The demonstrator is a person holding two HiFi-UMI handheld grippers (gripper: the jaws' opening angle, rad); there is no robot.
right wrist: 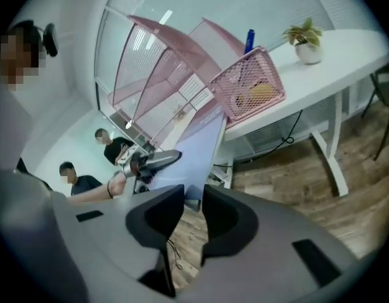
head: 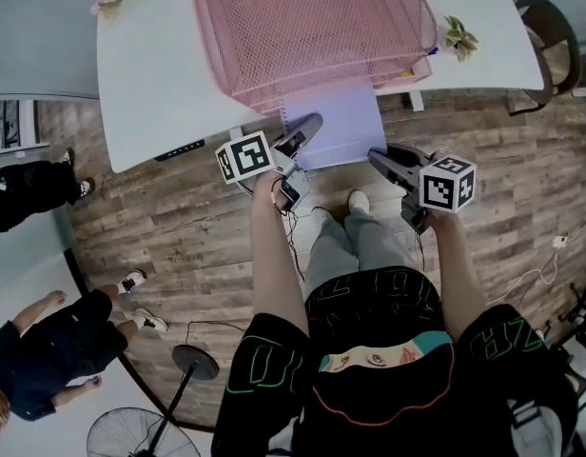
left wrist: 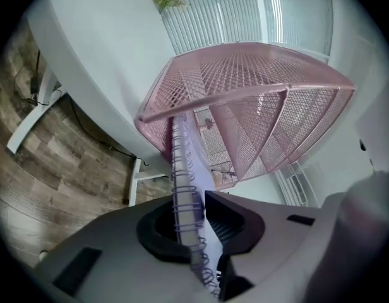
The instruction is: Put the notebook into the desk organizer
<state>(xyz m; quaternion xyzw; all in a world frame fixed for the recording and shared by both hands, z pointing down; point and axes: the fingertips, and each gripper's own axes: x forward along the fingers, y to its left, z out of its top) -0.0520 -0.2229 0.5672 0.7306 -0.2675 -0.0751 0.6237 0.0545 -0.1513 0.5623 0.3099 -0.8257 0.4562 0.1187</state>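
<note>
A lavender spiral-bound notebook (head: 341, 127) sticks out level from the low slot of the pink mesh desk organizer (head: 312, 27) on the white table (head: 150, 84). My left gripper (head: 307, 129) is shut on the notebook's wire spine; in the left gripper view the spiral (left wrist: 185, 175) runs between the jaws of that gripper (left wrist: 197, 210) toward the organizer (left wrist: 257, 93). My right gripper (head: 377, 158) sits at the notebook's near right corner. In the right gripper view the jaws of that gripper (right wrist: 193, 197) stand narrowly apart, and the notebook (right wrist: 197, 147) starts just past their tips.
A small pink mesh basket (right wrist: 248, 84) and a potted plant (right wrist: 305, 43) stand on the table to the organizer's right. A dark chair (head: 550, 27) is at the far right. Two people (head: 36, 184) (head: 46, 350) and a floor fan (head: 131, 436) are on the wooden floor at left.
</note>
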